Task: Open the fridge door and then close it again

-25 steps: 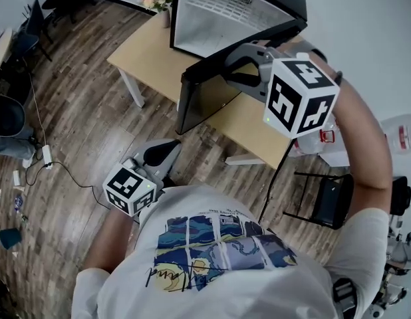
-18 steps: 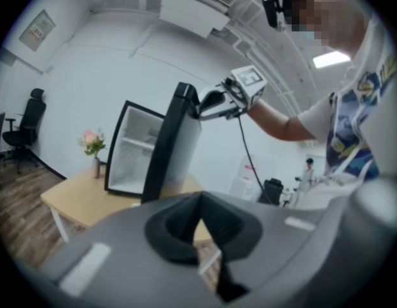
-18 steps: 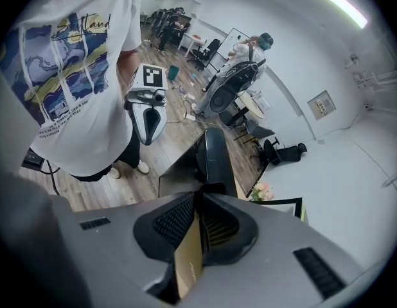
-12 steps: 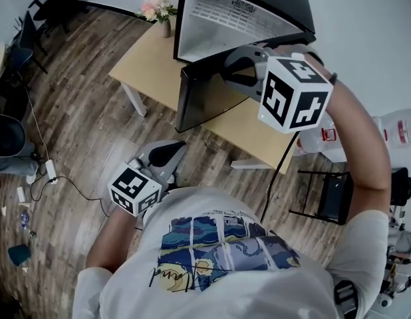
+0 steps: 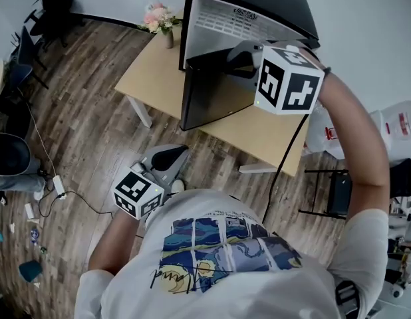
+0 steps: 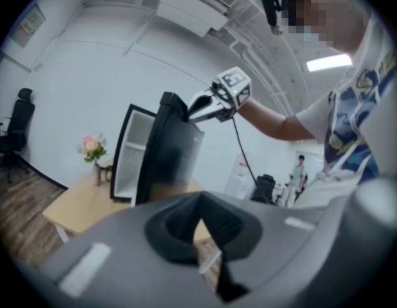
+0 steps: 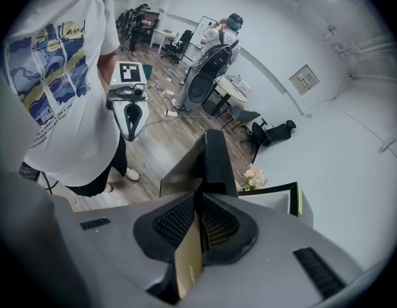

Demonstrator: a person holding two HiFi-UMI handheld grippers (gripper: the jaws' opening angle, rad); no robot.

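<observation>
A small black fridge (image 5: 265,2) with a white inside stands on a wooden table (image 5: 149,72), and its black door (image 5: 209,102) hangs partly open toward me. My right gripper (image 5: 237,60) reaches over the door's top edge and is shut on it. In the right gripper view the door (image 7: 214,162) runs straight out from between the closed jaws of that gripper (image 7: 197,220). My left gripper (image 5: 167,157) hangs low beside my body, over the floor and well short of the table. Its jaws (image 6: 200,226) are shut with nothing between them.
A vase of pink flowers (image 5: 159,18) stands on the table's far left corner beside the fridge. A black cable (image 5: 285,165) drops from my right gripper past the table's near edge. A black chair (image 5: 335,191) and a white container (image 5: 392,128) are at the right. Cables lie on the wooden floor (image 5: 52,185) at the left.
The door has swung closer to the fridge body, with my right gripper travelling along on its top edge. The left gripper has drifted slightly forward and stayed shut.
</observation>
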